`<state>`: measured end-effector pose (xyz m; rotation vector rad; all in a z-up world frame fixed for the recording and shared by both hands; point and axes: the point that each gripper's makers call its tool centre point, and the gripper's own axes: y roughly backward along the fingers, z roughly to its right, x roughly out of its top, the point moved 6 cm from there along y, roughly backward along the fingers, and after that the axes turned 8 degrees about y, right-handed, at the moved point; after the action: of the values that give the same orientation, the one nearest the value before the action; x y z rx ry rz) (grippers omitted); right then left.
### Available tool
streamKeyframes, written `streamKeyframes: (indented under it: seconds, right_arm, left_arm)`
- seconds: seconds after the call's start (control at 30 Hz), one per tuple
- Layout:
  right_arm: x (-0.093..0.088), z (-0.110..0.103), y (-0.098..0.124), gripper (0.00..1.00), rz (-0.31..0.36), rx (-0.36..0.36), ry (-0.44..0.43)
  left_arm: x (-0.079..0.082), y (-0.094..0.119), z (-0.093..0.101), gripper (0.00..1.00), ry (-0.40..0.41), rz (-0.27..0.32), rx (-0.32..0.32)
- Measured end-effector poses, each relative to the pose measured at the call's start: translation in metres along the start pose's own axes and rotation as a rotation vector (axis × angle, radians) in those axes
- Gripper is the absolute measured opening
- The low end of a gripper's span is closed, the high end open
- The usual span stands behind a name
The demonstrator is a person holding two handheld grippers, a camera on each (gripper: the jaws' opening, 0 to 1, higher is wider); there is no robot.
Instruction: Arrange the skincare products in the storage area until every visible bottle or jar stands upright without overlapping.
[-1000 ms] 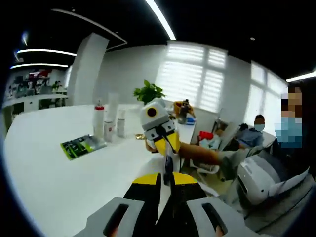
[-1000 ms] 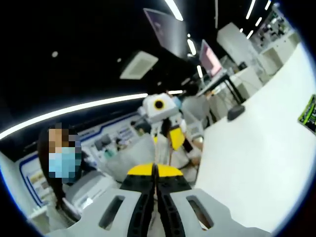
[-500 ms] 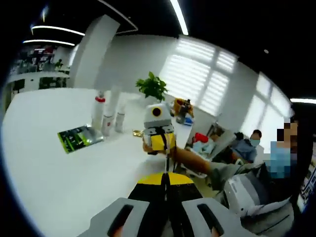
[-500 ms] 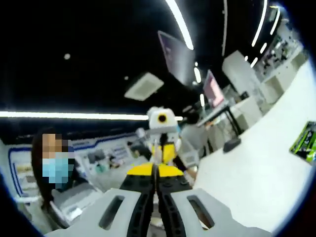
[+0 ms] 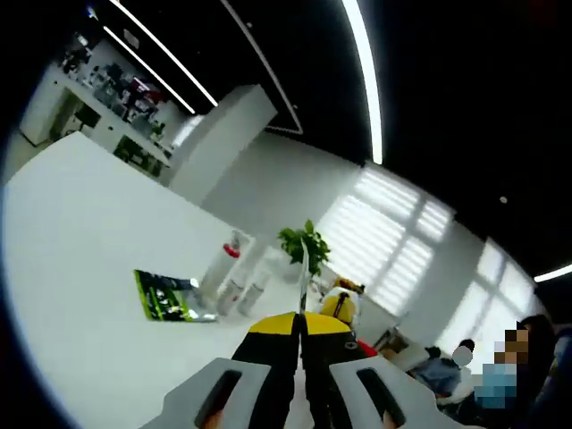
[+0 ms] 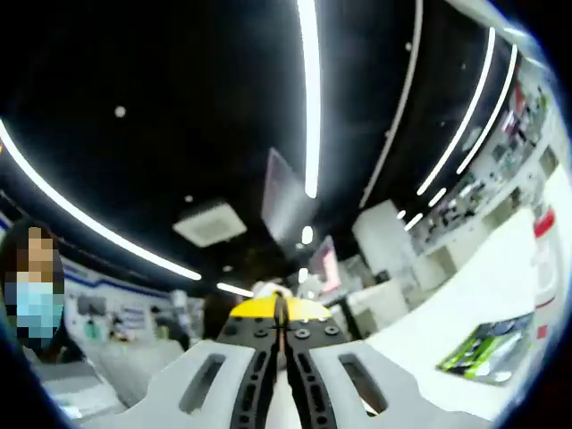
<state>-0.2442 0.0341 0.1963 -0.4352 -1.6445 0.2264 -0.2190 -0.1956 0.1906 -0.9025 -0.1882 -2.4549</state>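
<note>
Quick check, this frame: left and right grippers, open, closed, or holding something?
Left gripper: closed, nothing held.
Right gripper: closed, nothing held.

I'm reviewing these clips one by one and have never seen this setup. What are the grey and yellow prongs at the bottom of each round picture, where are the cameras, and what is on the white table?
No robot arm here: a person holds a two-jaw gripper in each hand, and a fisheye camera rides on each one, looking forward along its jaws. The prongs are those jaws. In the left gripper view, the left gripper has its jaws pressed together and holds nothing. The right gripper in the right gripper view is shut and empty as well.

On the white table stand a bottle with a red cap and two smaller bottles beside it, all upright. A flat green packet lies in front of them. A potted plant stands behind. Both cameras tilt upward, so the ceiling lights take up much of each picture.
</note>
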Motion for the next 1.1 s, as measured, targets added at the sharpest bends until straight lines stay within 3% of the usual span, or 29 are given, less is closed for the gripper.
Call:
streamKeyframes:
  seconds: [0.07, 0.17, 0.23, 0.33, 0.4, 0.57, 0.67, 0.77, 0.93, 1.07, 1.1]
  right_arm:
    - [-0.001, 0.006, 0.012, 0.00, -0.093, -0.077, 0.064]
    - [0.000, 0.007, 0.029, 0.00, -0.139, -0.141, 0.110]
    - [0.000, 0.005, 0.045, 0.00, -0.164, -0.193, 0.098]
    - [-0.007, -0.002, 0.063, 0.00, -0.189, -0.215, 0.066]
    - [-0.016, -0.013, 0.078, 0.00, -0.202, -0.212, 0.033]
    - [-0.028, -0.040, 0.104, 0.00, -0.197, -0.230, -0.007]
    - [-0.027, -0.049, 0.114, 0.00, -0.187, -0.246, -0.001]
    - [-0.030, -0.058, 0.121, 0.00, -0.196, -0.244, 0.009]
    - [-0.035, -0.068, 0.123, 0.00, -0.206, -0.227, -0.002]
    - [-0.033, -0.076, 0.123, 0.00, -0.194, -0.197, -0.010]
    - [-0.032, -0.079, 0.122, 0.00, -0.185, -0.190, -0.009]
  left_arm:
    - [0.011, -0.009, -0.020, 0.00, 0.030, 0.017, 0.033]
    - [0.017, -0.021, -0.044, 0.00, 0.065, 0.053, 0.102]
    - [0.030, -0.029, -0.068, 0.00, 0.108, 0.065, 0.146]
    - [0.041, -0.038, -0.091, 0.00, 0.177, 0.086, 0.173]
    - [0.047, -0.044, -0.108, 0.00, 0.227, 0.107, 0.207]
    - [0.050, -0.051, -0.141, 0.00, 0.253, 0.093, 0.329]
    - [0.043, -0.056, -0.157, 0.00, 0.278, 0.096, 0.410]
    - [0.048, -0.058, -0.173, 0.00, 0.311, 0.109, 0.441]
    - [0.047, -0.066, -0.188, 0.00, 0.409, 0.088, 0.433]
    - [0.041, -0.068, -0.202, 0.00, 0.379, 0.057, 0.542]
    - [0.041, -0.071, -0.203, 0.00, 0.389, 0.057, 0.542]
